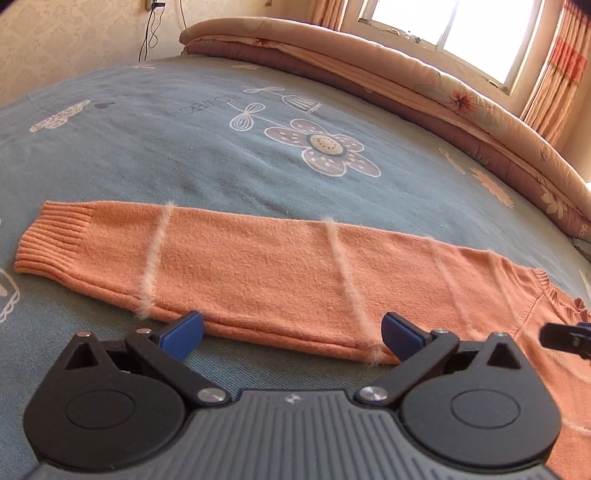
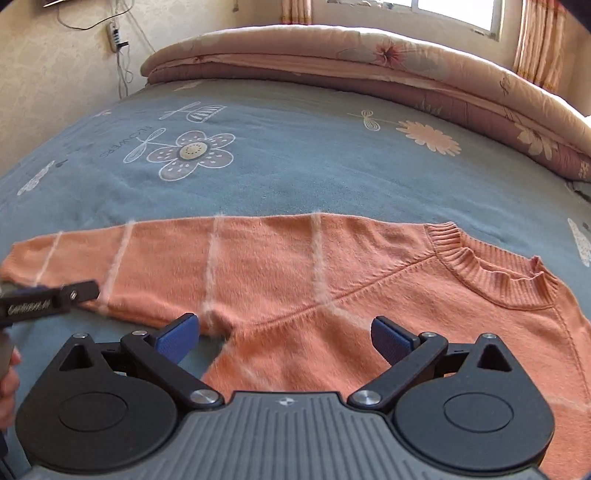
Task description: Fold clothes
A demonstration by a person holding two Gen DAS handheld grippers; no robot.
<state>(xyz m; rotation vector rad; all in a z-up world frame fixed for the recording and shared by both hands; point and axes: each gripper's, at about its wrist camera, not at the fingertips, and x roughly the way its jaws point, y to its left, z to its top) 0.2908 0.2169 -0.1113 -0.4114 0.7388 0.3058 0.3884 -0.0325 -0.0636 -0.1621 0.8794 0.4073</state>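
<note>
An orange knitted sweater (image 2: 369, 280) with thin fuzzy white stripes lies flat on a blue bedsheet. Its left sleeve (image 1: 258, 266) stretches out to the left and ends in a ribbed cuff (image 1: 51, 240). The ribbed collar (image 2: 491, 273) shows at the right. My left gripper (image 1: 291, 332) stands open just over the near edge of the sleeve, nothing between its blue pads. My right gripper (image 2: 284, 338) stands open above the armpit and chest, also holding nothing. Each gripper's tip shows in the other's view: the right one (image 1: 565, 338) at the right edge, the left one (image 2: 55, 297) at the left.
The blue bedsheet (image 1: 184, 155) has flower prints. A folded peach and brown quilt (image 2: 332, 59) lies along the far side of the bed under a bright window (image 1: 461, 33). Cables hang on the wall (image 2: 118, 48) at the left. A hand (image 2: 7, 384) shows at the left edge.
</note>
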